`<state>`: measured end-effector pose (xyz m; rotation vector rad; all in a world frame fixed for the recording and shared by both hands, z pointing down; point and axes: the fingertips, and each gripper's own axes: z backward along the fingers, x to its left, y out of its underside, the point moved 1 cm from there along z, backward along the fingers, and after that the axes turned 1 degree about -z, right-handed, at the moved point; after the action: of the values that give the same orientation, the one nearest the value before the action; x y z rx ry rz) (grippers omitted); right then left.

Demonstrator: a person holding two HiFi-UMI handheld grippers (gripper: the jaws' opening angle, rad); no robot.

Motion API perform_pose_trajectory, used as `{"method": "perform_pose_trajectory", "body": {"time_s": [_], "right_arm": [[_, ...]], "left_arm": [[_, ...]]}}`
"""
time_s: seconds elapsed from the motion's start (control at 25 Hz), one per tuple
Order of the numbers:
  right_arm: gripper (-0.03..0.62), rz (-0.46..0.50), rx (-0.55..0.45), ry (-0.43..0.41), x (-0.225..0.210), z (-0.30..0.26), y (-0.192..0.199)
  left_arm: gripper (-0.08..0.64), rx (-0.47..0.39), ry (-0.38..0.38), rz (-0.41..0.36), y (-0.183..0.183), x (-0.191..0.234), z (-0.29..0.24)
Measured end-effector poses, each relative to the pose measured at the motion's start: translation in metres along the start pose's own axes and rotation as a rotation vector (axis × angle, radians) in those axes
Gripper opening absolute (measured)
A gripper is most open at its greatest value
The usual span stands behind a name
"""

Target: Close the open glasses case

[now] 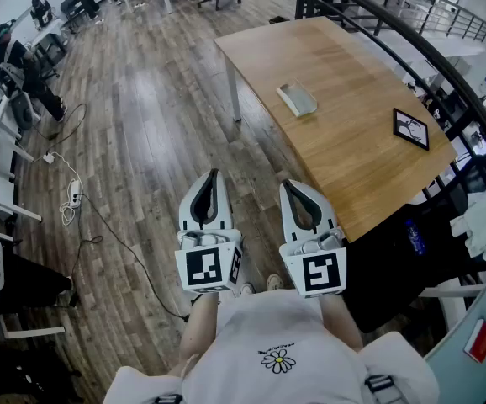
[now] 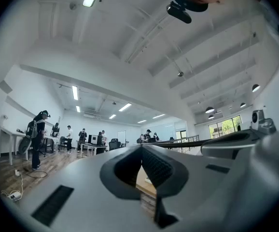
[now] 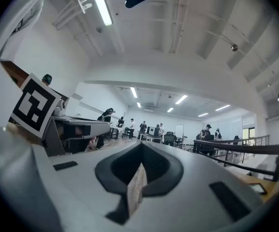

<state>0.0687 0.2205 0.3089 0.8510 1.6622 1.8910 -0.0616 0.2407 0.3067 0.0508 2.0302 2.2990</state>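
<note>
A: How were the hands held?

B: Low in front of the person's body, side by side and slightly apart. The white-shelled left gripper (image 1: 213,175) and the matching right gripper (image 1: 287,183) both pointed forward, roughly level, above the brown plank floor (image 1: 142,99). Their marker cubes faced up toward the head camera.

A: And the claws?

B: Both were pinched together at the tips, with nothing between them. In each gripper view the two jaws met in a line at the front, leaving only the hollow behind the tips.

A: Where was the case?

B: The pale grey oblong glasses case (image 1: 296,99) lay on the light wooden rectangular table (image 1: 352,66), near its middle. It was well ahead of both grippers and somewhat to their right, and neither gripper touched it.

A: Was its lid up?

B: From the head view I couldn't tell.

A: Anything else on the table?

B: A small black-framed flat panel (image 1: 411,129) lay near the right edge, well apart from the case.
</note>
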Motion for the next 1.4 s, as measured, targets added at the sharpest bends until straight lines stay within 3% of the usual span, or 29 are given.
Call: {"method": "perform_pose_trajectory", "body": {"time_s": [0.52, 0.72, 0.92, 1.08, 1.4], "right_arm": [[0.006, -0.031, -0.014, -0.026, -0.02, -0.003, 0.008], [0.006, 0.099, -0.022, -0.056, -0.019, -0.004, 0.013], [0.006, 0.017, -0.052, -0.09, -0.021, -0.009, 0.02], [0.006, 0.039, -0.066, -0.125, -0.021, -0.018, 0.02], [0.006, 0.06, -0.064, -0.111, -0.04, -0.062, 0.033]], "left_arm": [[0.017, -0.013, -0.026, -0.025, -0.005, -0.014, -0.007], [0.017, -0.022, -0.055, -0.039, -0.004, -0.014, -0.008], [0.017, -0.046, -0.086, -0.058, -0.007, -0.013, -0.008], [0.017, -0.047, -0.118, -0.048, -0.003, -0.003, -0.012], [0.017, -0.101, -0.078, -0.059, 0.002, 0.013, -0.063]]}}
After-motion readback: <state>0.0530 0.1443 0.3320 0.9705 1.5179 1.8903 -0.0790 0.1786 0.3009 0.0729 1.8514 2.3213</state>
